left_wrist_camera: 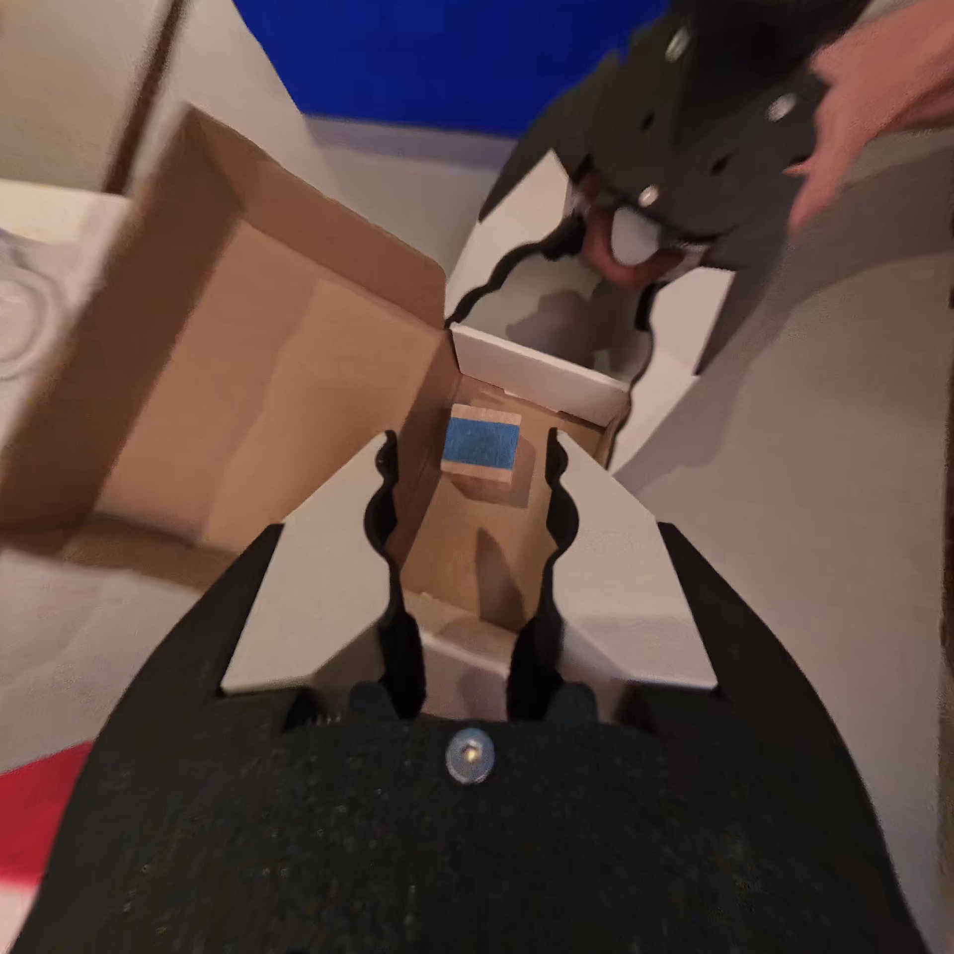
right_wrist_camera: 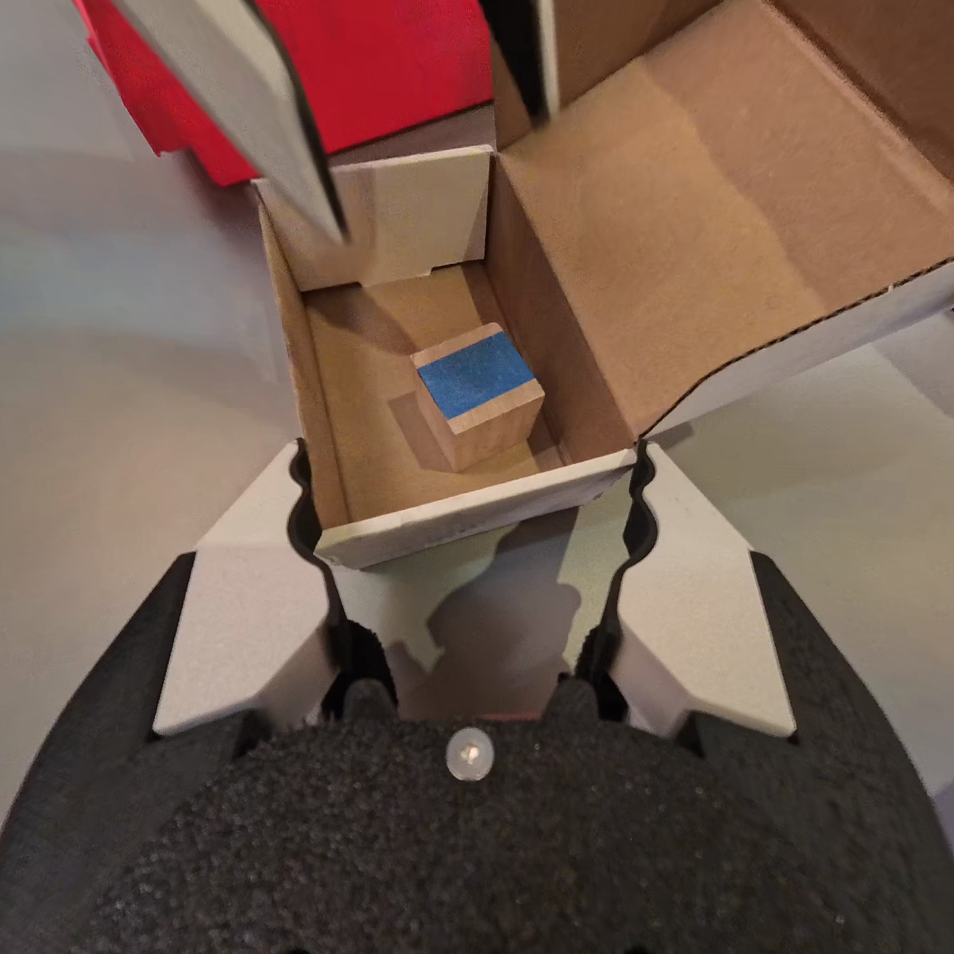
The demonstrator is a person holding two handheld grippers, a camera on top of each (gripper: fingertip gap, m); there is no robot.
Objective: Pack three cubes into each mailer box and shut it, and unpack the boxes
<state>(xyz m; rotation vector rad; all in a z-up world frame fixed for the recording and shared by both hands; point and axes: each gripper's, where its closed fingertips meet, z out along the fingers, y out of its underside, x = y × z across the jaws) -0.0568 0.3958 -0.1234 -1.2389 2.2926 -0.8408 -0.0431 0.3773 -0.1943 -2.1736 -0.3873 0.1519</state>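
Observation:
A small white mailer box (right_wrist_camera: 464, 521) stands open, brown inside, with its lid (right_wrist_camera: 722, 232) folded back to the right. One wooden cube with a blue top (right_wrist_camera: 480, 392) sits on its floor near the lid side. My right gripper (right_wrist_camera: 471, 449) is open and empty, its tips on either side of the box's near end wall. The left gripper's fingers (right_wrist_camera: 279, 129) hang over the far end. In the left wrist view, my left gripper (left_wrist_camera: 471, 449) is open and empty above the box (left_wrist_camera: 542, 366), over the cube (left_wrist_camera: 480, 441). The right gripper (left_wrist_camera: 544, 330) faces it, open, with a hand behind it.
A red flat object (right_wrist_camera: 387, 67) lies beyond the box and also shows in the left wrist view (left_wrist_camera: 31, 815). A blue panel (left_wrist_camera: 439, 51) stands at the back. Another cardboard box (left_wrist_camera: 77, 77) and a clear plastic item (left_wrist_camera: 20, 309) are at the left. The table (right_wrist_camera: 103, 309) is pale grey. My left tips are about 25 cm from the blue panel (left_wrist_camera: 439, 51), my right tips only 20 cm.

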